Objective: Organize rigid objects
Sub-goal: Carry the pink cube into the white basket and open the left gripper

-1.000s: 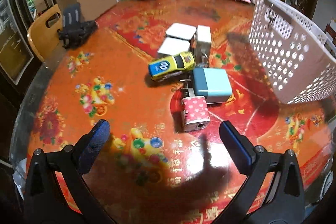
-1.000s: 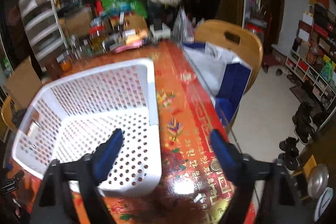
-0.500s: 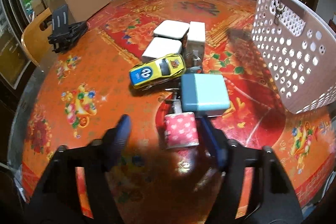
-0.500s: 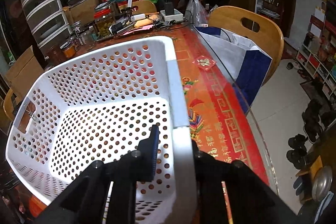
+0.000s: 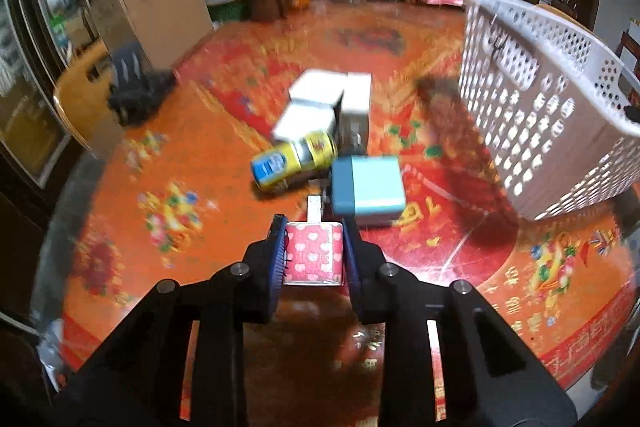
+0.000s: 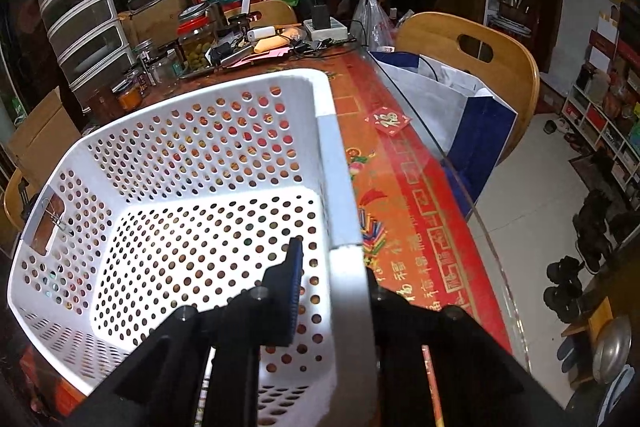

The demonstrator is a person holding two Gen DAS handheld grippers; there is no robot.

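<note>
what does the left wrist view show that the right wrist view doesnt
Only the left wrist view shows the left gripper shut on the pink heart-print block, plus the yellow toy car, blue block and white boxes.
Only the right wrist view shows the right gripper clamped on the basket's wall, and its bare inside.
Both show the white basket on the red table.

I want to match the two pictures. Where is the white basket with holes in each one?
Left wrist: white basket at the right edge, tilted, beside the blue box.
Right wrist: fills the left and middle; right gripper clamps its rim.
Shared landmark: red patterned tablecloth.
</note>
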